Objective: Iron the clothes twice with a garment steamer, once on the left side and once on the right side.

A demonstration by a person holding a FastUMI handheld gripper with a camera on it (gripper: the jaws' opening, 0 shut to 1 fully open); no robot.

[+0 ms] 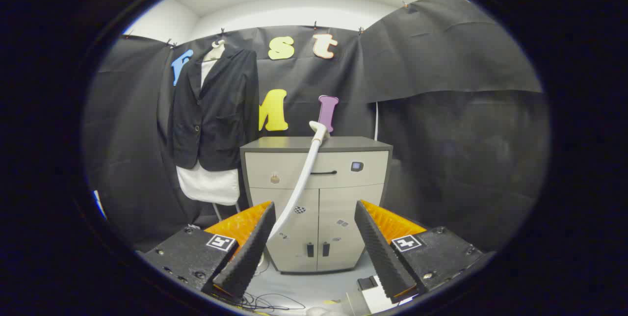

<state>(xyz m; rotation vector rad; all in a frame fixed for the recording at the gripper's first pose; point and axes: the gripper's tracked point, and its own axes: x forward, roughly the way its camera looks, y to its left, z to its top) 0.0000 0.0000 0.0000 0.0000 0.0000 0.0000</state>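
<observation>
A black jacket over a white garment hangs on a hanger against the booth wall, left of a grey cabinet. The steamer's white head rests on the cabinet's top, and its white hose slopes down across the cabinet front toward my left finger. My gripper is open, well short of the cabinet, with nothing between its black ridged fingers. The hose passes just behind the left finger's tip.
The cabinet has a drawer with a dark handle and two lower doors. A white unit and loose dark cables lie on the light floor below the fingers. Black cloth walls close the booth on both sides.
</observation>
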